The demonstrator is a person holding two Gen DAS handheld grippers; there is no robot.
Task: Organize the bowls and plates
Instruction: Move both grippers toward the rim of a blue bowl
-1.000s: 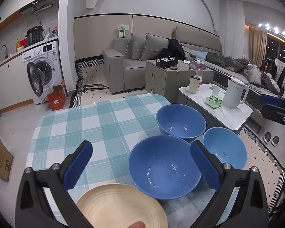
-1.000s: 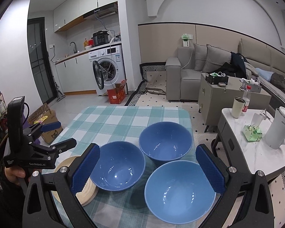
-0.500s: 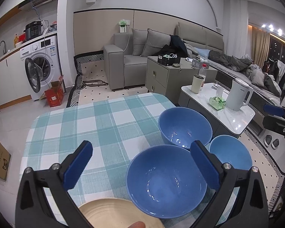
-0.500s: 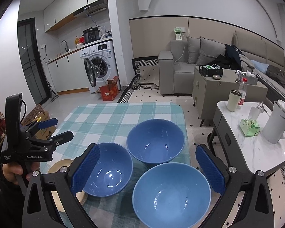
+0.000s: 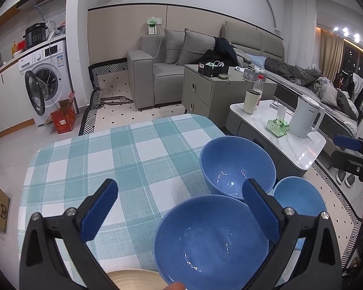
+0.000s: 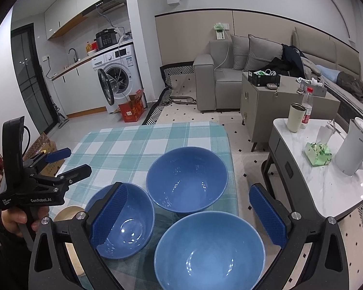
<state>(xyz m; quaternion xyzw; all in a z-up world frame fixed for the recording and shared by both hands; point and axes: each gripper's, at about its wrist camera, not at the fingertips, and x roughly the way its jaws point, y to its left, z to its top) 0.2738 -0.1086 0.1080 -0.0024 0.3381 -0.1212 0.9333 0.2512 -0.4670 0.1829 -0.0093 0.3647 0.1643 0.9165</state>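
— Checked teal-and-white cloth covers the table (image 6: 133, 145); what stands on it?

— Three blue bowls, all empty, clustered at the near right corner. The far bowl (image 6: 187, 181) sits close to the table's right edge. The near right bowl (image 6: 209, 251) lies just in front of it, and the left bowl (image 6: 125, 227) just beside both. I cannot tell whether their rims touch.

— Anything smaller?

— A cream plate (image 6: 69, 211), bare, peeks out left of the left bowl, at the near edge.

— Open room?

— The whole far and left part of the cloth is bare. Right of the table, a narrow strip of floor separates it from a white marble side table (image 6: 326, 193) carrying a kettle (image 6: 355, 147).

— And the tools?

— The right gripper (image 6: 188, 217) hangs above the bowls with its blue pads spread wide, holding nothing. The left gripper (image 5: 179, 212) is likewise spread wide and unloaded, above the left bowl and the bare cloth.
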